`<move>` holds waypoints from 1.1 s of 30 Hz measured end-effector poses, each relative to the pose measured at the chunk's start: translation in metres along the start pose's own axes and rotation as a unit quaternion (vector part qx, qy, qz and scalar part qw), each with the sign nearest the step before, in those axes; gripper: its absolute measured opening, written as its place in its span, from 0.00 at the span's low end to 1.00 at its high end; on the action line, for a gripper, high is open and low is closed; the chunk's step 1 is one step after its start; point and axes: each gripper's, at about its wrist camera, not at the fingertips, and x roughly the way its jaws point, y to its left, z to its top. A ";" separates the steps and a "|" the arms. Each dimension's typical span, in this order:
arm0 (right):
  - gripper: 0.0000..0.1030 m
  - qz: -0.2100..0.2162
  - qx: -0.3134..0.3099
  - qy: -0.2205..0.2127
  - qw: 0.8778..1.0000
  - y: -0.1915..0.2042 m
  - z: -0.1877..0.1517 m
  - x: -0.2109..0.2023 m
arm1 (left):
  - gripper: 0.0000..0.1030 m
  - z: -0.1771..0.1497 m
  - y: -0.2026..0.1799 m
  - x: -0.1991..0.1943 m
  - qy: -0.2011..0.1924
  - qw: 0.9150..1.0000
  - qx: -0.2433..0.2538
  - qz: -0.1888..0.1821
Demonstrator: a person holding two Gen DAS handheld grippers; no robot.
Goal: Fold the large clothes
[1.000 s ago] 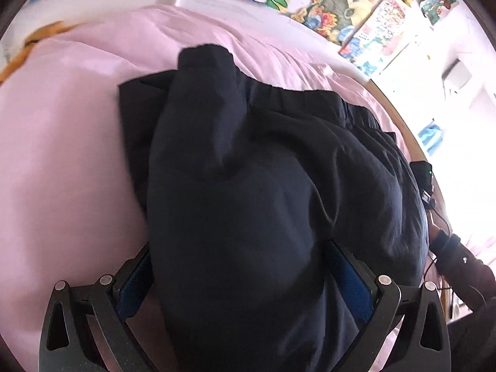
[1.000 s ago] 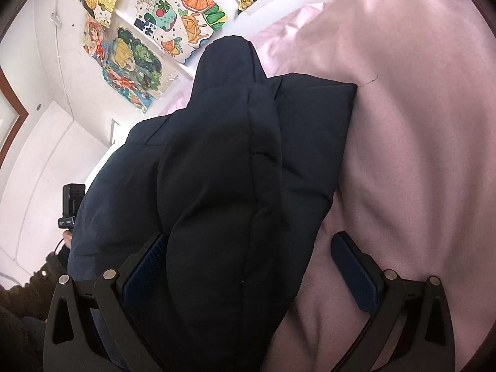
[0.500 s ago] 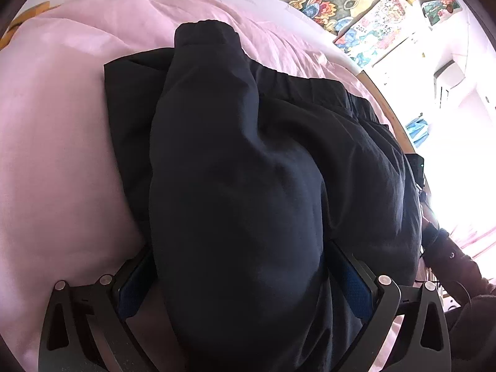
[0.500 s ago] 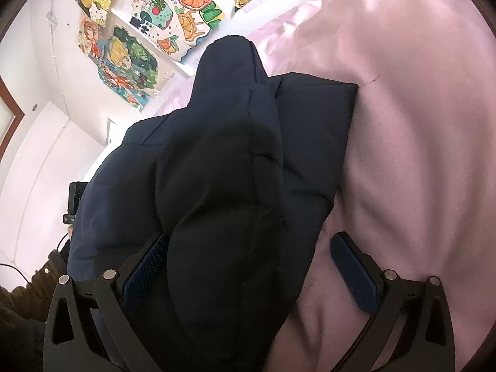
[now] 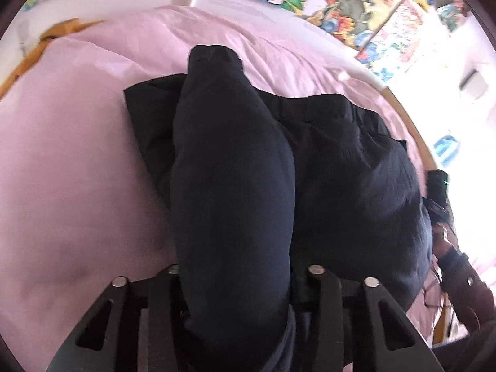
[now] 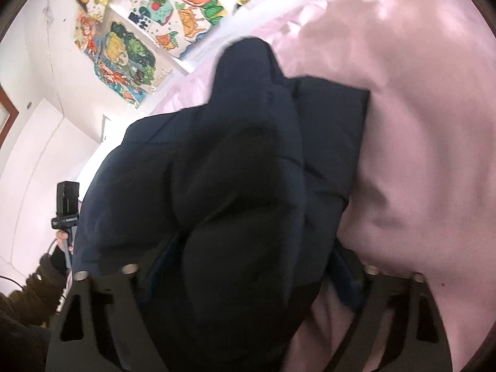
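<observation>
Navy padded jacket [image 5: 341, 170] on pink bedding [image 5: 77, 155], both jaws just closing, clamped on its sleeves

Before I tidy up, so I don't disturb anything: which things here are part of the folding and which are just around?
In use:
jacket
left tongs, just closed on its sleeve
right tongs, closing around its padding

Just around:
pink bedding
wall pictures

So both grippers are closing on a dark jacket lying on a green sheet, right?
Not quite: the sheet is pink, not green, as the left wrist view shows. Both the left gripper and right gripper have indeed just been closing on the dark jacket.
</observation>
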 end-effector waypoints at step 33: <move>0.18 -0.126 -0.078 -0.072 0.986 0.160 -0.025 -0.198 | 0.18 -0.062 -0.171 -0.191 -0.118 0.977 0.087 0.157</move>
